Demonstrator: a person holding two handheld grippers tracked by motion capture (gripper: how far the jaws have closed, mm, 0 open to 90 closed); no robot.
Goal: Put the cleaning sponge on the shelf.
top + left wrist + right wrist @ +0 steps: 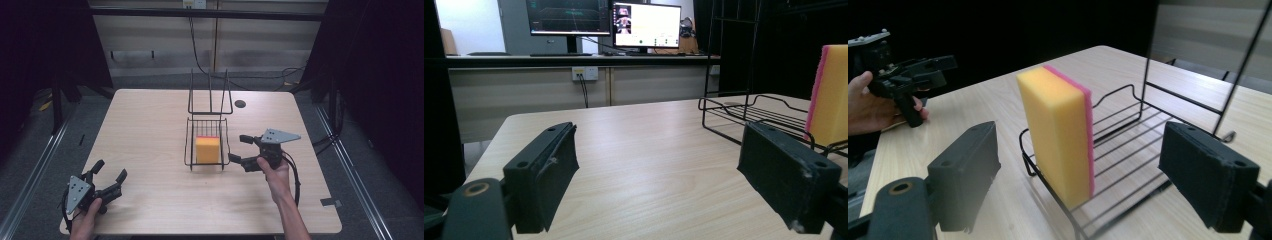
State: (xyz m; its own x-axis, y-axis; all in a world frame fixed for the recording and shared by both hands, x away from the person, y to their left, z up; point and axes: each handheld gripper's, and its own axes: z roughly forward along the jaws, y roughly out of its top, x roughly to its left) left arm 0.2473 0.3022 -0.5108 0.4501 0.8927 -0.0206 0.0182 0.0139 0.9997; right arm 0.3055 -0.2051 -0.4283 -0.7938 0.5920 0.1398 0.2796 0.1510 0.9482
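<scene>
A yellow sponge with a pink back stands on its edge at the near end of a black wire rack in the middle of the table. My right gripper is just right of the rack, open, with its jaws pointed at the sponge. In the right gripper view the sponge stands ahead between the wide-apart jaws, untouched. My left gripper rests open near the table's front left corner, far from the rack. In the left gripper view the sponge and the rack lie off to the right.
The light wood table has a round cable hole behind the rack. The rack's tall back frame rises at its far end. Monitors stand on a desk beyond the table. Dark floor surrounds the table.
</scene>
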